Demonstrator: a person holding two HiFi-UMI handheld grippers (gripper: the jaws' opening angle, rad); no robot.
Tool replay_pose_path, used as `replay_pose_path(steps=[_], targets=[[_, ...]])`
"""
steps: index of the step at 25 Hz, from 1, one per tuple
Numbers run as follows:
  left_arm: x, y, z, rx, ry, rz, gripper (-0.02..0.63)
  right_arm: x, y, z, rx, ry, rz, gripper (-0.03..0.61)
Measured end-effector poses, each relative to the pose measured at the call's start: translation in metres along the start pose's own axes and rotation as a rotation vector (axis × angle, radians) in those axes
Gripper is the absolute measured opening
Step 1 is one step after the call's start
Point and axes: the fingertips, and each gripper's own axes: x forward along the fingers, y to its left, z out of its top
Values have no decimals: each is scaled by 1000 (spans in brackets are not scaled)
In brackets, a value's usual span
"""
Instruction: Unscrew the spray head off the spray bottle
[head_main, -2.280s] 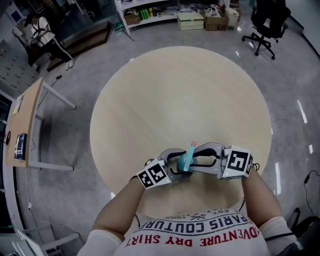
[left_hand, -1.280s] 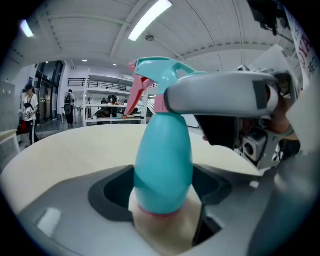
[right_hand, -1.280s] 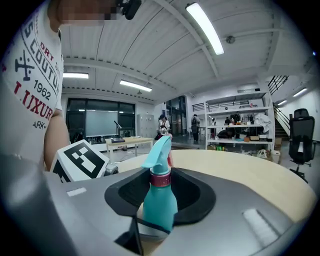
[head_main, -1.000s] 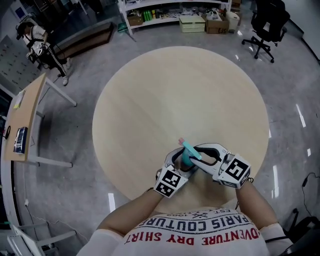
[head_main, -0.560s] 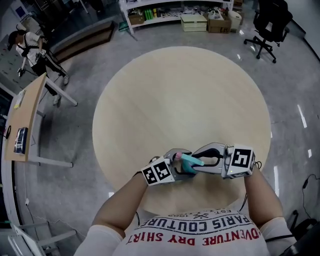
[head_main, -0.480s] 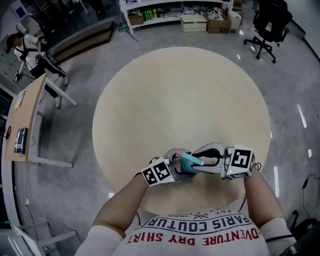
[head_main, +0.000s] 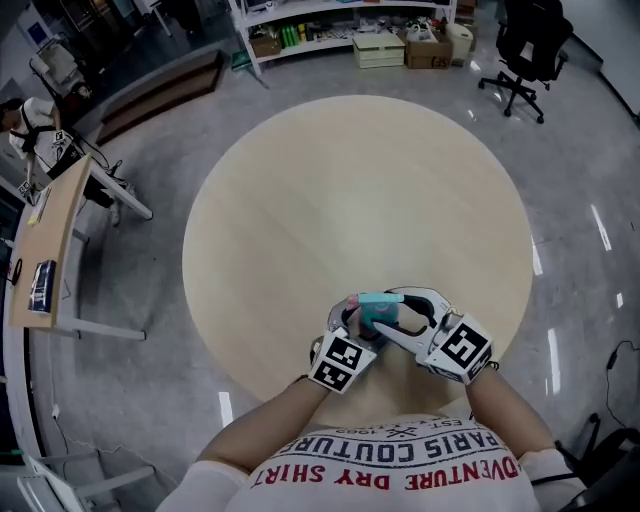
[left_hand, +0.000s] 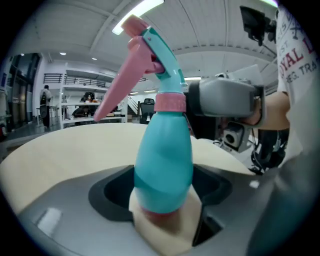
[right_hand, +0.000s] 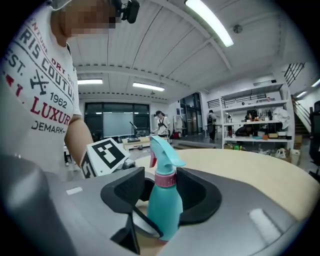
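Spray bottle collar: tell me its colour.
The collar is pink; left gripper view shows it best.

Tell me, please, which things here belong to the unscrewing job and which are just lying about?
Job: spray bottle, held in left gripper; its spray head; right gripper, jaws just opened, bottle's neck between them.
Lying about: office chair, side desk, shelf boxes.

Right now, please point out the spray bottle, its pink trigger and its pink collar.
spray bottle (left_hand: 162, 165), left gripper view, teal body
pink trigger (left_hand: 121, 82), left gripper view, middle of lever
pink collar (right_hand: 165, 179), right gripper view, ring's front
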Motion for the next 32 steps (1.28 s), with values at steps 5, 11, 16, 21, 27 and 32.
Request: replay_pose_path(steps=[5, 11, 16, 21, 27, 32], targets=[[0, 0, 0, -59, 19, 87, 353, 4, -5, 2, -38, 8, -101, 138], [-1, -8, -1, 8, 15, -26, 353, 1, 0, -2, -64, 29, -7, 132], [-8, -18, -6, 188, 15, -337, 353, 0, 11, -3, -92, 79, 255, 132], [-10, -23, -9, 291, 54, -538, 353, 0, 15, -3, -102, 111, 410, 132], [-9, -23, -8, 280, 42, -519, 353, -1, 13, -2, -78, 95, 382, 135], [-5, -20, -6, 192, 22, -361, 353, -5, -3, -1, 12, -3, 156, 258]])
